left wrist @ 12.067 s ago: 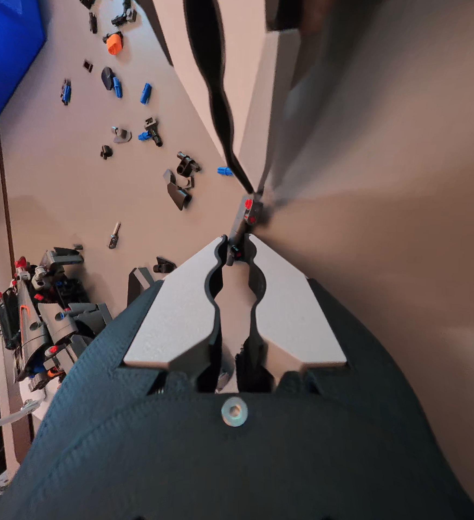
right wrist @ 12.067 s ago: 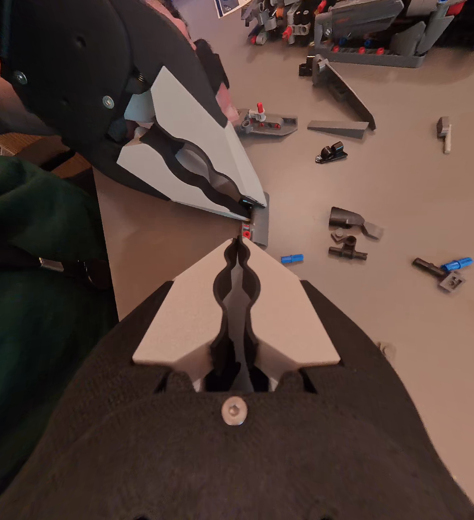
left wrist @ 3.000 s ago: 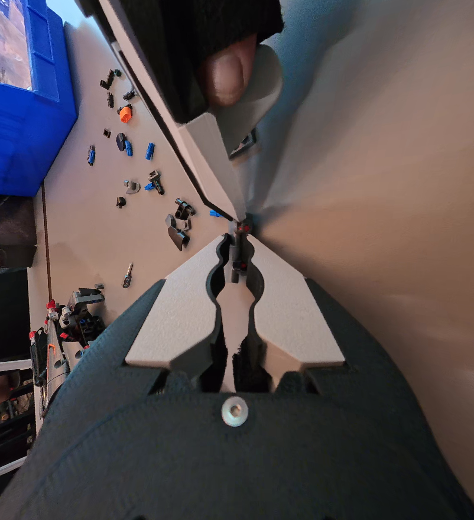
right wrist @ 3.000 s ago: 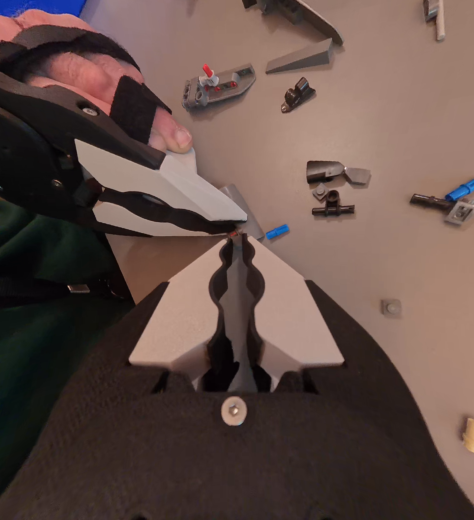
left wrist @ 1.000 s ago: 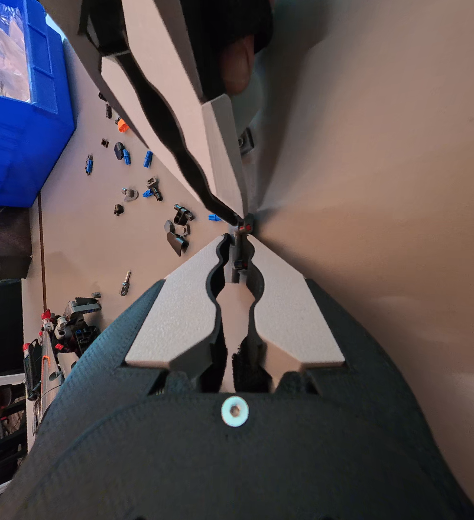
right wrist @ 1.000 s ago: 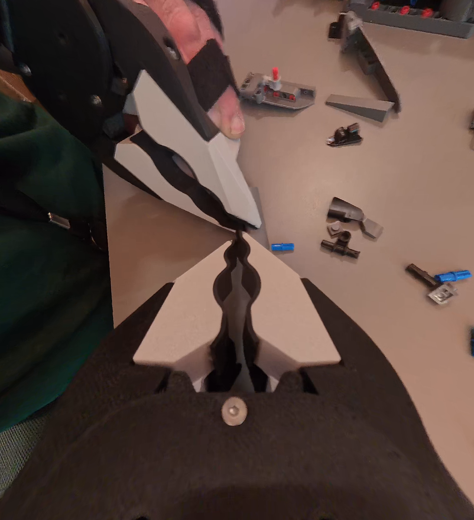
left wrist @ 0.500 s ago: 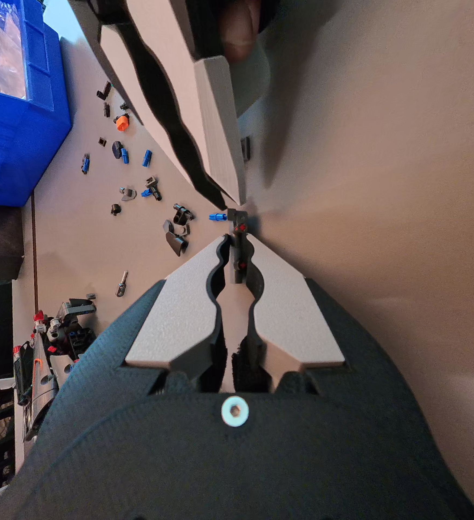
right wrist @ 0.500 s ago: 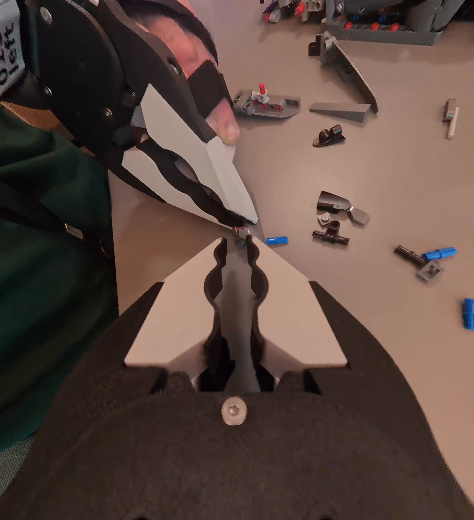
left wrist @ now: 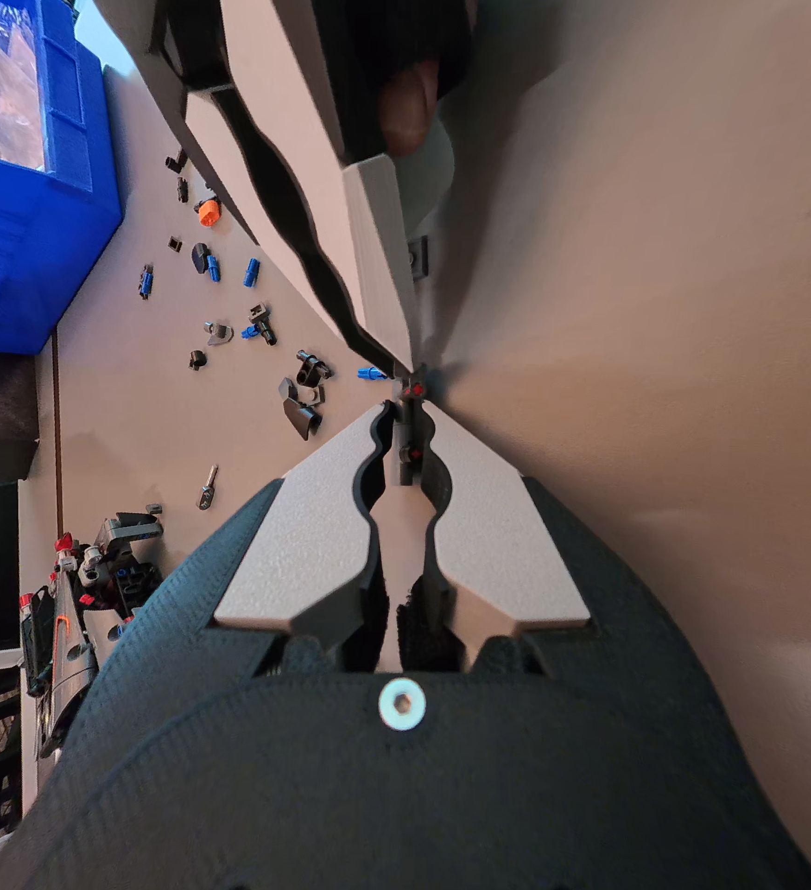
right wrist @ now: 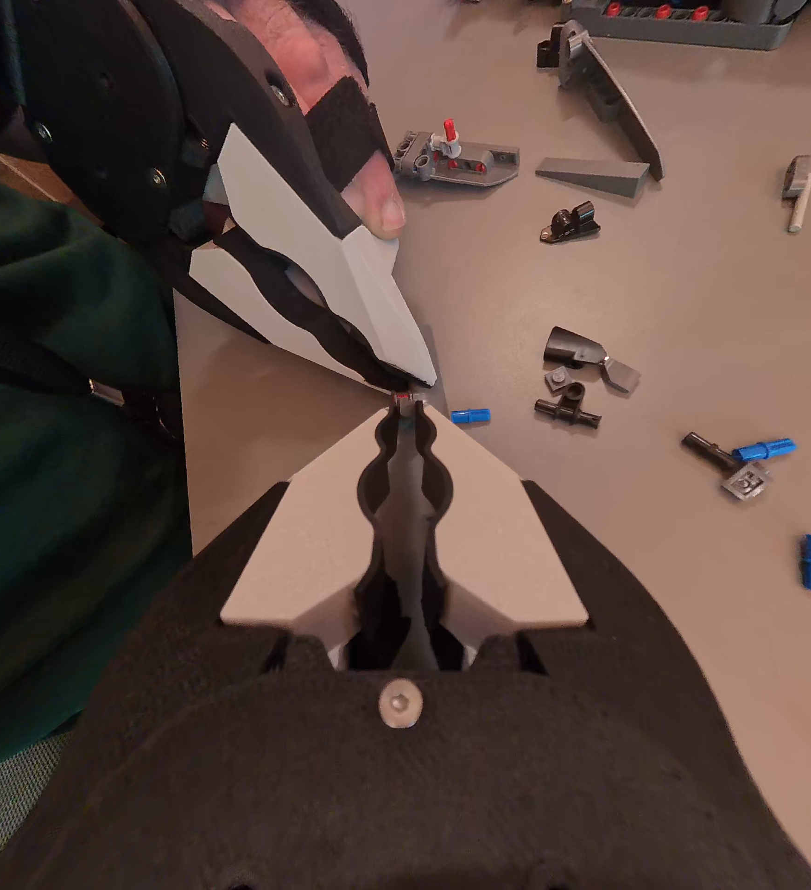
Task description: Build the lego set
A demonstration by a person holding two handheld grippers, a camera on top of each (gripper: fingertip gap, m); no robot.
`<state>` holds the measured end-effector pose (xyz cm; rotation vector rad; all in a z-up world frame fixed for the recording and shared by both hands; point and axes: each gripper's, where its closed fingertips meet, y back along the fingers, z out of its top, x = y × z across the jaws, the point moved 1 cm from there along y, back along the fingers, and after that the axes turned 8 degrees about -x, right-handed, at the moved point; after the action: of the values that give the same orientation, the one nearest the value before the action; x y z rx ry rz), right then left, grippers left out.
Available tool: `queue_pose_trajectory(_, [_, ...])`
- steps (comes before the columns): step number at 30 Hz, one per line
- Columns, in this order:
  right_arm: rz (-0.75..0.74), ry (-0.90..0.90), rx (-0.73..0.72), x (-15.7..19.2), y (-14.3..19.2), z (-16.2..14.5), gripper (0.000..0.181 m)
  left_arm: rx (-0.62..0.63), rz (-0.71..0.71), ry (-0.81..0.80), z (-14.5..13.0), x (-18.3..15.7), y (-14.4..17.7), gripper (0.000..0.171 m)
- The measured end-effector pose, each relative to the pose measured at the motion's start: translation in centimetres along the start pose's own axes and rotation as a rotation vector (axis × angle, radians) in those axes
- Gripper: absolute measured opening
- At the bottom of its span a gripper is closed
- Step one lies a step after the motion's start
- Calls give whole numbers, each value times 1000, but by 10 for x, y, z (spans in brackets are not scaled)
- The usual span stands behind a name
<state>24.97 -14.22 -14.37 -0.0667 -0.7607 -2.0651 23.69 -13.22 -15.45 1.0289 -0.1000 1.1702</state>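
My left gripper (left wrist: 406,409) is shut on a small dark grey lego beam with red pins (left wrist: 406,452), held above the tan table. My right gripper (right wrist: 406,409) meets it tip to tip and is shut on the beam's far end (right wrist: 406,398), where a red pin shows. In the left wrist view the right gripper (left wrist: 401,368) comes down from the top. In the right wrist view the left gripper (right wrist: 413,380) comes in from the upper left, with a thumb on its finger. Most of the beam is hidden between the fingers.
Loose parts lie on the table: a blue pin (right wrist: 470,415), a black cross connector (right wrist: 567,414), a grey wedge (right wrist: 591,177) and a grey sub-assembly with a red pin (right wrist: 456,161). The partly built model (left wrist: 81,602) and a blue bin (left wrist: 23,216) are farther off. The table edge (right wrist: 183,457) is close. Less than 4 cm separates the two grippers' tips.
Half a second ago my right gripper stood open just off the beam's end. It has since closed on that end. My left gripper has kept its hold throughout.
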Motion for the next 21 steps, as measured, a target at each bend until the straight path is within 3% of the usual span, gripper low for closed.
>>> queue_pose_trajectory(17, [82, 39, 44, 1, -1, -2, 5, -4, -2, -2, 0, 0, 0, 7])
queue_pose_trajectory(21, [114, -33, -48, 2, 6, 8, 14, -8, -12, 11, 0, 0, 0, 7])
